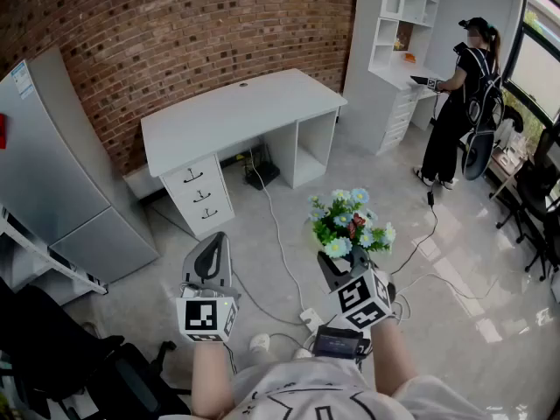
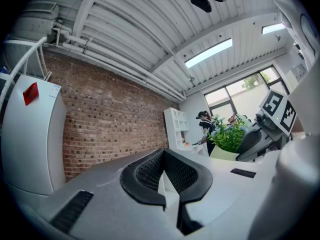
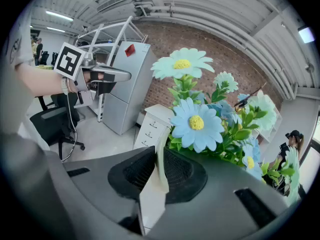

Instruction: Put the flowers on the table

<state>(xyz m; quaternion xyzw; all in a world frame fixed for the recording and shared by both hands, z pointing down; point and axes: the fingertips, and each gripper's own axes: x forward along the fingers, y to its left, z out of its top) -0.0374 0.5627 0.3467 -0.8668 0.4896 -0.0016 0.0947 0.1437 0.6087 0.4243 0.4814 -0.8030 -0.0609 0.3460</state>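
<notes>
While the right gripper points forward and a little downward over the grey floor, its jaws are pinched narrow on the cream rim of a pot, one pad inside the wall and one outside. The flowers stand up out of that pot just beyond the jaws: pale blue and white daisies with yellow centres among green leaves. They hang in the air near the person, right of centre, and well apart from the table.

The left gripper is held level, just left of the right one and apart from it. Its jaws are closed together tip to tip with nothing between them.

The white table stands farther off and to the left of the flowers, against a red brick wall. It has a block of three drawers under its left end. A grey fridge stands at the far left. White shelves fill the far right corner, where another person in dark clothes and a cap stands turned away. A white cable runs over the floor from under the table toward a power strip near the holder's feet. A black office chair sits at the near left.
</notes>
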